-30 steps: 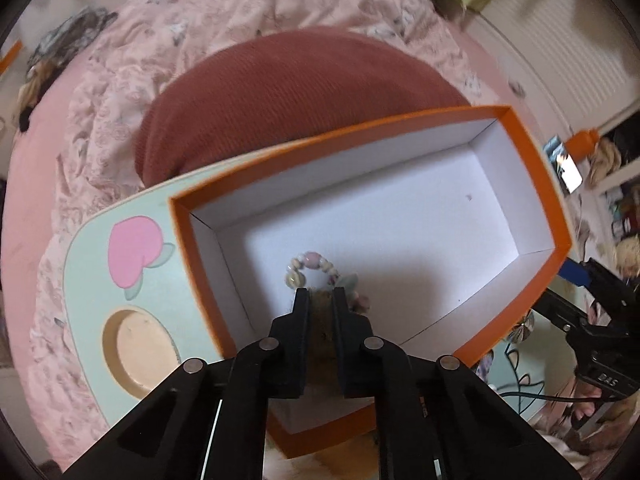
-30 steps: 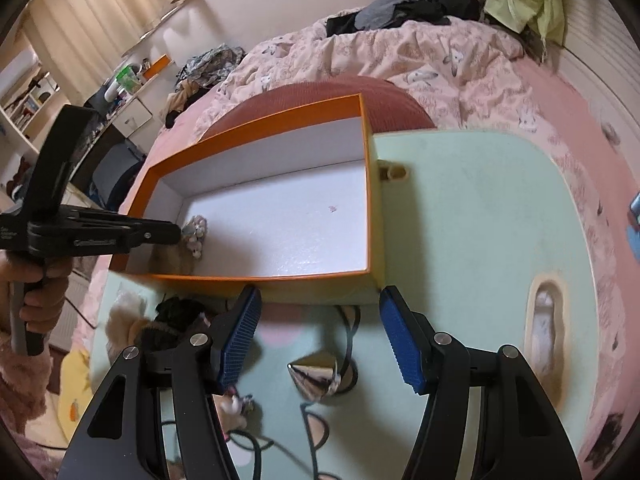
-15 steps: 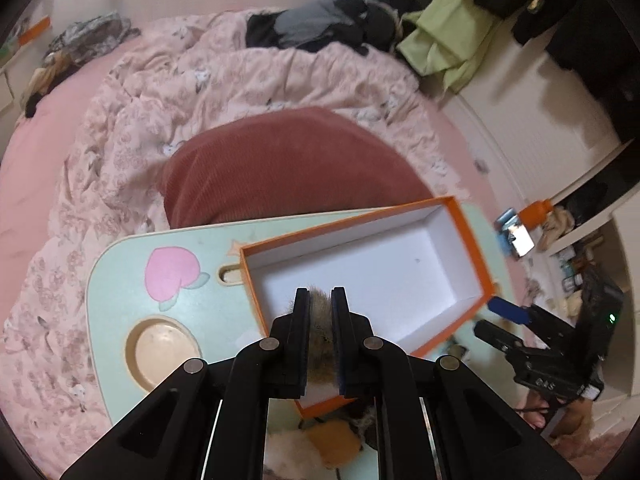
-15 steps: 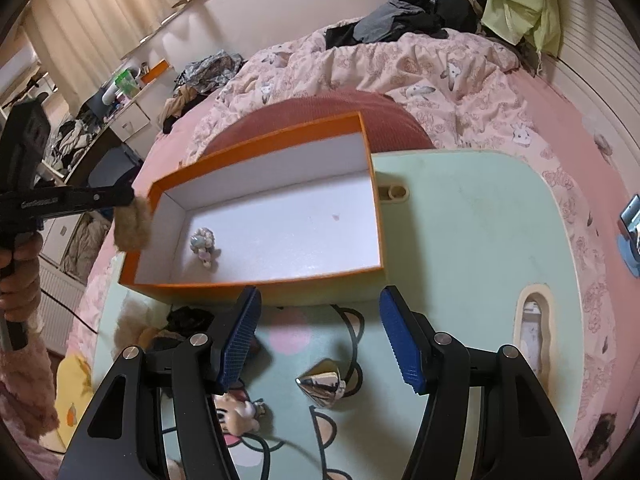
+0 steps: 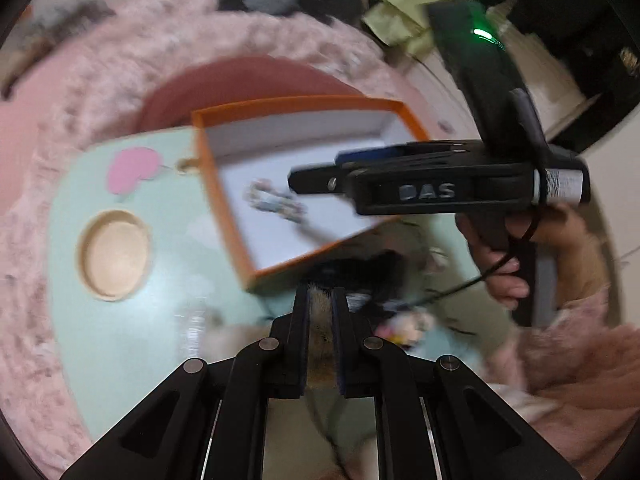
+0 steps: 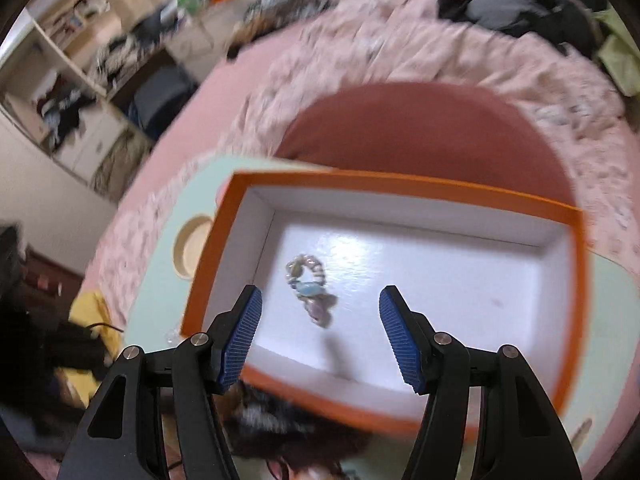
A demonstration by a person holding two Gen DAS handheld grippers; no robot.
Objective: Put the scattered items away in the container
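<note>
An orange box [image 5: 224,204] with a white inside stands on the mint green table [image 5: 132,340]; it also shows in the right wrist view [image 6: 400,186]. A bead bracelet [image 6: 310,290] lies inside, also seen in the left wrist view [image 5: 274,202]. My left gripper [image 5: 320,292] is shut on a tan furry item [image 5: 319,320], held near the box's front edge. My right gripper [image 6: 320,320] is open and empty above the box's near wall; in the left wrist view it reaches over the box [image 5: 400,184]. A dark furry item [image 6: 288,420] lies just below the box.
A round recess [image 5: 114,254] and a pink peach print [image 5: 132,168] are on the table's left. A small colourful toy [image 5: 404,326] and a black cable [image 5: 460,286] lie by the box. A red cushion [image 6: 420,132] and pink bedding [image 6: 440,32] lie behind.
Both views are blurred by motion. My left gripper, holding the furry item, pulled back towards the box's front. My right gripper swung over the box.
</note>
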